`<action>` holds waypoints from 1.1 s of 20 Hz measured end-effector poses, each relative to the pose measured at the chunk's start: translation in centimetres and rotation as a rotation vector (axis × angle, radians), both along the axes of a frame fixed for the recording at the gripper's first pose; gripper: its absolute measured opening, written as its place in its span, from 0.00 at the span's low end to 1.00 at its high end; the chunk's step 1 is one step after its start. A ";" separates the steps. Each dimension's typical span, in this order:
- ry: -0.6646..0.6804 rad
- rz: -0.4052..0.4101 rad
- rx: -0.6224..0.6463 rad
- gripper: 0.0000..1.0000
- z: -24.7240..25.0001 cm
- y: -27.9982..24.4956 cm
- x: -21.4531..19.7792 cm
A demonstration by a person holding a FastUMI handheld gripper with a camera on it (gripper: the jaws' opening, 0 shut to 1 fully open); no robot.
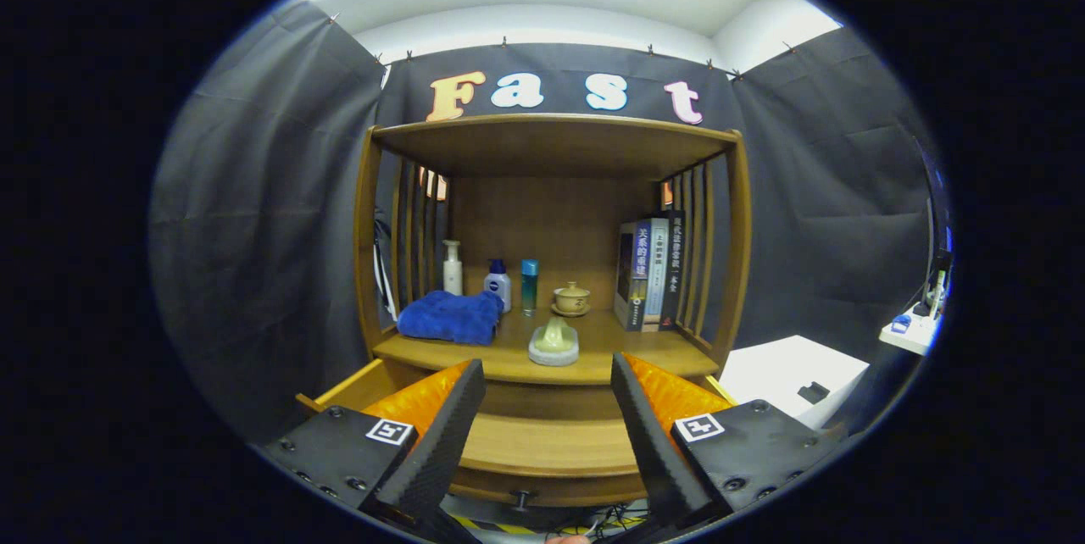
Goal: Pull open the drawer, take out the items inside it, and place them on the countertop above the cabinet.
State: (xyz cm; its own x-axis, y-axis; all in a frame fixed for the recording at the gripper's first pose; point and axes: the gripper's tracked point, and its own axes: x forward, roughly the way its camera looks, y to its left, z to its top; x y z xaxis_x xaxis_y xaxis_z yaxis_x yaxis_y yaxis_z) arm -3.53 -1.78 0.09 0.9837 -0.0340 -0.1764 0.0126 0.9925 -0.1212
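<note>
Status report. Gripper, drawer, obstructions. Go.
Gripper open, holding nothing, fingers spread above the drawer. Drawer pulled out, contents hidden from view. Blue towel and ceramic piece on countertop.

black textured fingers [441, 434], orange backing, screwed black plates, square markers; gap wide, seemingly empty.

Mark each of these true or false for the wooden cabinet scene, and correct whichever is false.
1. The gripper has its fingers apart with nothing between them. True.
2. The wooden drawer under the countertop is pushed fully shut. False: it stands pulled out toward the fingers, its small knob on the front.
3. The folded blue towel lies on the wooden countertop, beside the bottles. True.
4. The upright books stand next to the blue towel. False: they stand at the opposite end, against the slatted side.
5. The small lidded ceramic cup stands behind the pale round dish. True.
</note>
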 end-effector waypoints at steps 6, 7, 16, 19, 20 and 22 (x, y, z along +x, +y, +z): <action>-0.007 0.002 0.008 0.96 -5.2 1.3 -3.2; -0.003 0.003 0.022 0.96 -6.0 1.3 -3.5; 0.022 0.001 -0.041 0.97 -12.9 2.0 -4.3; 0.040 -0.006 -0.024 0.97 -14.8 2.1 -4.5; 0.044 -0.006 -0.005 0.97 -15.5 2.1 -4.4; 0.048 -0.011 0.023 0.97 -16.6 2.1 -4.1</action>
